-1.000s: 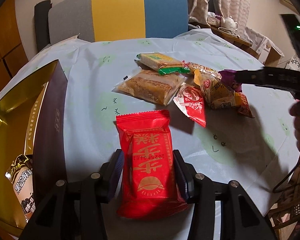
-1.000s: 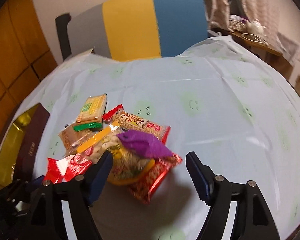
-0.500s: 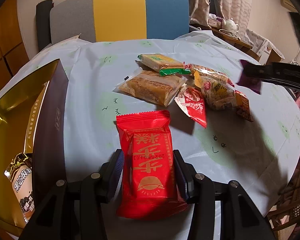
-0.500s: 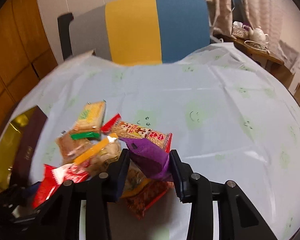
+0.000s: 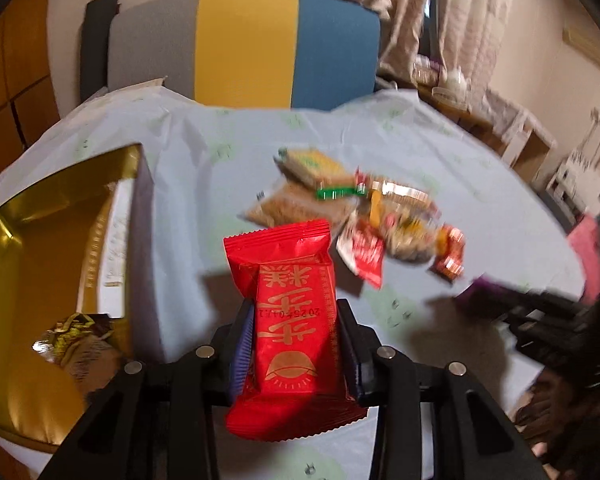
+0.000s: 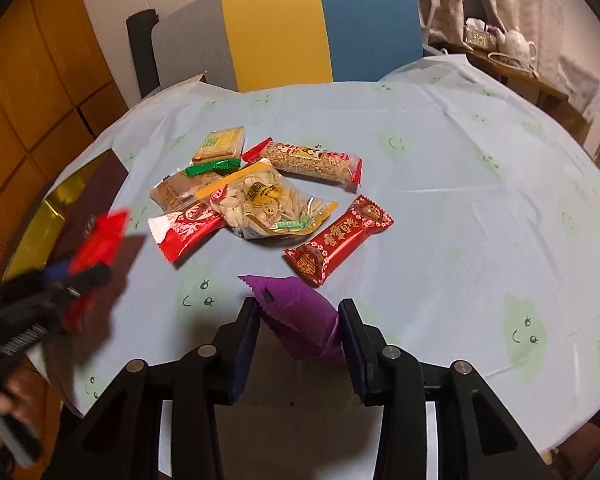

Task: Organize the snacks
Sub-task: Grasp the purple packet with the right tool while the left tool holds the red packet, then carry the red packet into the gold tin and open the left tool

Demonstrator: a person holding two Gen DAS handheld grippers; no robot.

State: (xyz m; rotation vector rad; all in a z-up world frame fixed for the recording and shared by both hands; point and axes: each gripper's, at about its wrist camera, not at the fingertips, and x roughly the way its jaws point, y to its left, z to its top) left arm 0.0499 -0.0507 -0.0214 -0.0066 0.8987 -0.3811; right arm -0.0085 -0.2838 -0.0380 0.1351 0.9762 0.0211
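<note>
both grippers tilt down over the table, each holding a snack.

left gripper, jaws closing, clamps the red packet above the tablecloth, gold box just beside; right gripper pinches the purple packet (remaining snack pile beyond).

My left gripper is closing on the red packet and now carries it clear above the tablecloth. My right gripper now clamps the purple packet, pulled nearer from the snack pile.
</note>
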